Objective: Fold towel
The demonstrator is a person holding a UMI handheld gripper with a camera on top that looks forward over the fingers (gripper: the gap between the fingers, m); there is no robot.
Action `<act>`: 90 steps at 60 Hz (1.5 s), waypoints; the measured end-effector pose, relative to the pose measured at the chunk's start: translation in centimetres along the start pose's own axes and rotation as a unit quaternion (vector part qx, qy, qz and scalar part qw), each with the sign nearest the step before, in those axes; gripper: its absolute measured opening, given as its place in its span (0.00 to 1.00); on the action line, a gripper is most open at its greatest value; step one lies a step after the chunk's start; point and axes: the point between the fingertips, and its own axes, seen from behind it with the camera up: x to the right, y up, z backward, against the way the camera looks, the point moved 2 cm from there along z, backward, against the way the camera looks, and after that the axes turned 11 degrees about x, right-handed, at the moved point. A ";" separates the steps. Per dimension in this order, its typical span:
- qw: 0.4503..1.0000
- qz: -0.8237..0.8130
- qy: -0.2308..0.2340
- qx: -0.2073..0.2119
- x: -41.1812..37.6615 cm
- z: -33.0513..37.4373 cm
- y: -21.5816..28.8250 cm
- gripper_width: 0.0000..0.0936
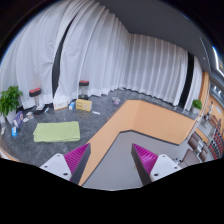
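Claw (108, 165) fingers stand wide apart with nothing between them, their magenta pads (78, 156) facing each other over a grey surface just ahead. The green towel (56, 131) lies flat and spread out on the dark speckled floor (100, 115), well off to the left of the left finger and apart from it. Just beside the towel's left end a few small items, one of them blue (15, 131), sit on the floor; what they are cannot be told. Beyond them a leafy green plant (10, 100) stands near the wall. Farther back on the floor are two stools with dark seats (36, 93), a small white box (62, 104) and a yellowish box (84, 104) next to each other. To the right of the towel, a desk (150, 120) with a light wooden top runs away from the fingers at an angle, its near edge meeting the grey surface. Long white curtains (100, 50) with dark vertical gaps hang all along the back of the room. At the far right, beyond the desk, another small green plant (197, 104) and some shelving-like furniture show, too small to tell in detail.
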 end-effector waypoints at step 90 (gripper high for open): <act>0.975 0.073 0.194 -0.080 -57.7 -28.6 -13.2 0.67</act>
